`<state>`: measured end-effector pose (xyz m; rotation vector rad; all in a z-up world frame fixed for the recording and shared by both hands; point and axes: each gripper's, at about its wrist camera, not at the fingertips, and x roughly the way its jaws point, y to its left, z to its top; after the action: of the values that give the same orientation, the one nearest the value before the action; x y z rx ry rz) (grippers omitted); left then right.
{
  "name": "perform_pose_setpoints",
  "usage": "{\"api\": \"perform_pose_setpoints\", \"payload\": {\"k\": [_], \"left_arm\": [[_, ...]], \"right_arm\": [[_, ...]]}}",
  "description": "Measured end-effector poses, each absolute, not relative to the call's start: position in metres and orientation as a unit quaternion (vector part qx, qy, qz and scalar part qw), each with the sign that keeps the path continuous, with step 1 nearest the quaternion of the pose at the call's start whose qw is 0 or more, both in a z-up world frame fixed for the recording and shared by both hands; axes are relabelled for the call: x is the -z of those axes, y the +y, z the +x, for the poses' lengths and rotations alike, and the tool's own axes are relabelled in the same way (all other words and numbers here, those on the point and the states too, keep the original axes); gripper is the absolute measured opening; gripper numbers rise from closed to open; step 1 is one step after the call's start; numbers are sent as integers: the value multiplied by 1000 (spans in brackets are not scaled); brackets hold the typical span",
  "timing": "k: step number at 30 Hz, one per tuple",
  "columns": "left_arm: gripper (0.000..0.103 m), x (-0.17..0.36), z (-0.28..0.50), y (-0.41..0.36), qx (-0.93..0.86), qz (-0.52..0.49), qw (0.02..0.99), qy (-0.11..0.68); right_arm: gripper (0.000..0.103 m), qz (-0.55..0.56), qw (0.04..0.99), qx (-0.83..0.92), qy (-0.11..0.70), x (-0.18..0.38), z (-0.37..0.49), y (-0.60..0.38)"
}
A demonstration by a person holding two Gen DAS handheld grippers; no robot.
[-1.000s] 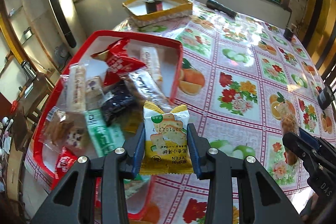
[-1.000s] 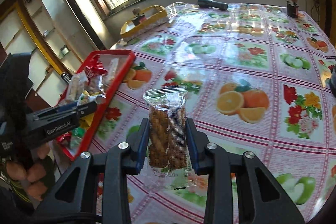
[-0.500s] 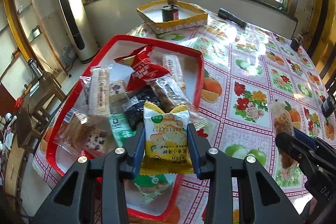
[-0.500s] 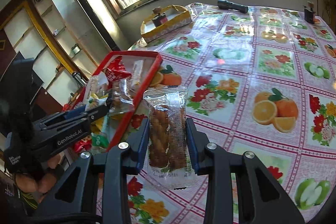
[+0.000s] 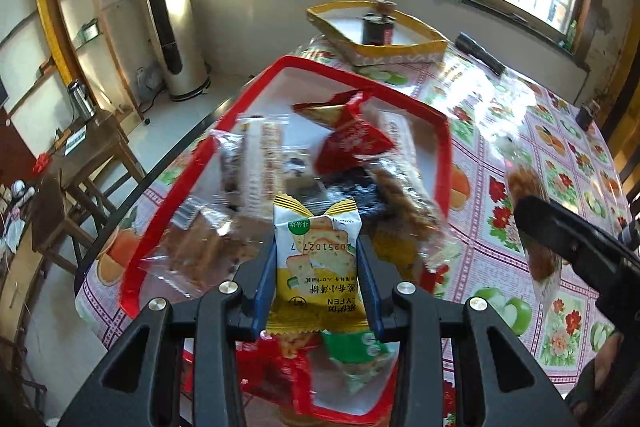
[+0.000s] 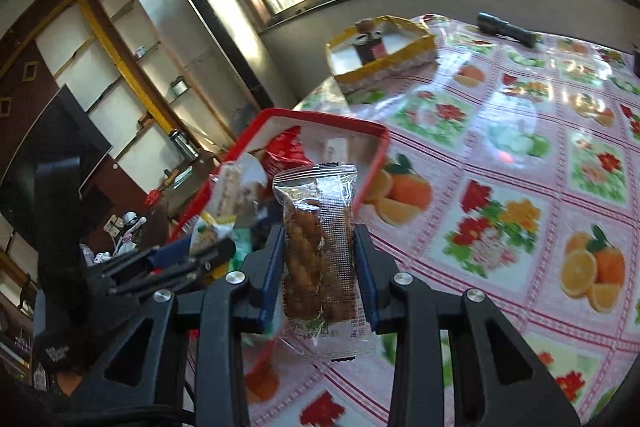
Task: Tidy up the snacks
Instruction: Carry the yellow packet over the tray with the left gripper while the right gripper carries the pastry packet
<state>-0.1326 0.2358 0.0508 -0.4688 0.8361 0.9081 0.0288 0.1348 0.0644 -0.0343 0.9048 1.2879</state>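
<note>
Covering the desk (image 6: 520, 155) is a fruit-and-flower cloth, with a red tray (image 5: 442, 147) piled with wrapped snacks at its near-left edge and a yellow box (image 6: 384, 67) beyond. Over the tray, the left gripper (image 5: 316, 267) clamps a yellow cracker packet (image 5: 316, 259); the right gripper (image 6: 318, 267) pinches a clear twist-snack packet (image 6: 320, 247) beside it.

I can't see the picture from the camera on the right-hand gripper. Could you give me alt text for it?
A black two-finger right gripper pinches a clear plastic packet of brown twisted fried dough upright above a table with a fruit-and-flower tablecloth. Behind it sits a red plastic tray heaped with wrapped snacks; farther off, a yellow cardboard box and a black flashlight lie below sunny windows.
</note>
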Motion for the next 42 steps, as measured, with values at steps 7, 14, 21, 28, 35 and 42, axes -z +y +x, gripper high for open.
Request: {"api": "perform_pose_setpoints", "payload": {"k": [7, 14, 21, 28, 35, 42], "left_arm": [[37, -51, -143, 249, -431, -230, 786, 379], [37, -49, -138, 250, -429, -224, 786, 384], [37, -45, -131, 253, -422, -224, 786, 392], [37, -39, -129, 258, -421, -228, 783, 398], [37, -33, -125, 262, -418, -231, 779, 406], [37, -27, -116, 263, -416, -229, 778, 412]], "right_arm": [[36, -23, 698, -593, 400, -70, 25, 175], [36, -9, 701, -577, 419, -63, 45, 216], [36, -12, 701, -566, 435, -50, 56, 245], [36, -16, 697, -563, 444, -41, 60, 255], [36, -30, 695, -564, 445, -36, 58, 265], [36, -36, 692, -567, 445, -33, 60, 271]]}}
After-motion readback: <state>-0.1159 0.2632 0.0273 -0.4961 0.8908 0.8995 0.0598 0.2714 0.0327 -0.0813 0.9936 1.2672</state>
